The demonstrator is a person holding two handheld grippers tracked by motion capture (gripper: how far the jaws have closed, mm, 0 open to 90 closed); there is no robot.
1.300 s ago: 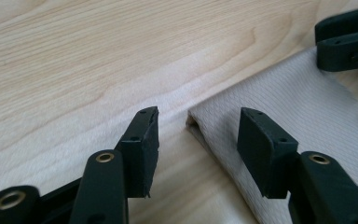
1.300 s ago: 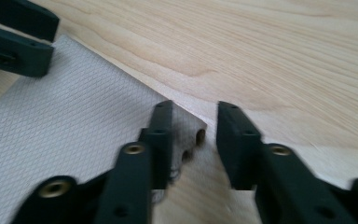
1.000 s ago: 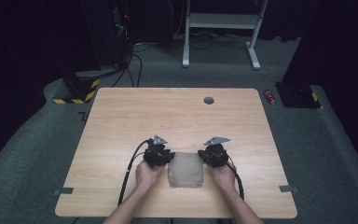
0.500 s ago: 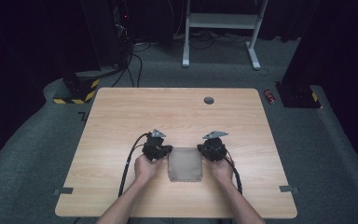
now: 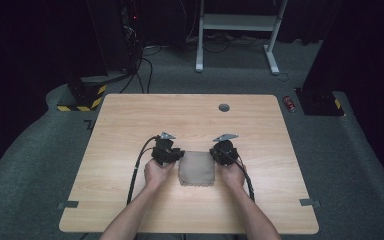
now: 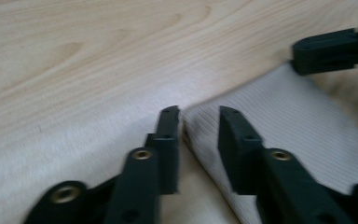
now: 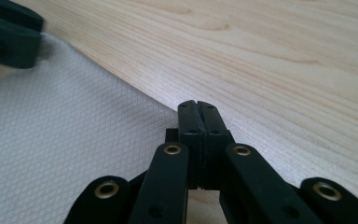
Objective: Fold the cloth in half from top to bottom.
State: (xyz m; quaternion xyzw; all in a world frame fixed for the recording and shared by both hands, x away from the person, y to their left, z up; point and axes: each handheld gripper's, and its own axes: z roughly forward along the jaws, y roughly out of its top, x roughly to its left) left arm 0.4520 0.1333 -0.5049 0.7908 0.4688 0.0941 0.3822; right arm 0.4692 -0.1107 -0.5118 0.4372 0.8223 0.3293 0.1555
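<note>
Compared with a second ago, the folded grey cloth (image 5: 197, 168) is seen squarer and flatter on the bench (image 5: 130, 120), and both hands have been shifted slightly away from the near edge. The jaws of the left gripper (image 6: 199, 116) have just been opening; a narrow gap is now left between them, with the cloth's corner lying in it but not pressed by the pads. The right gripper (image 7: 197, 108) is seen with its jaws closed tight at the cloth's far edge; whether fabric is pinched between them cannot be told, since the tips hide the edge.

In the left gripper view the picture is blurred, and the other gripper's jaw is cut off at the right border. In the high view the cloth lies between the two grippers, toward the bench's near side. A small round hole (image 5: 224, 107) is seen in the bench near its far edge, well apart from the cloth. On the floor beyond, a red can (image 5: 290, 103) and a white frame (image 5: 237, 22) are seen.
</note>
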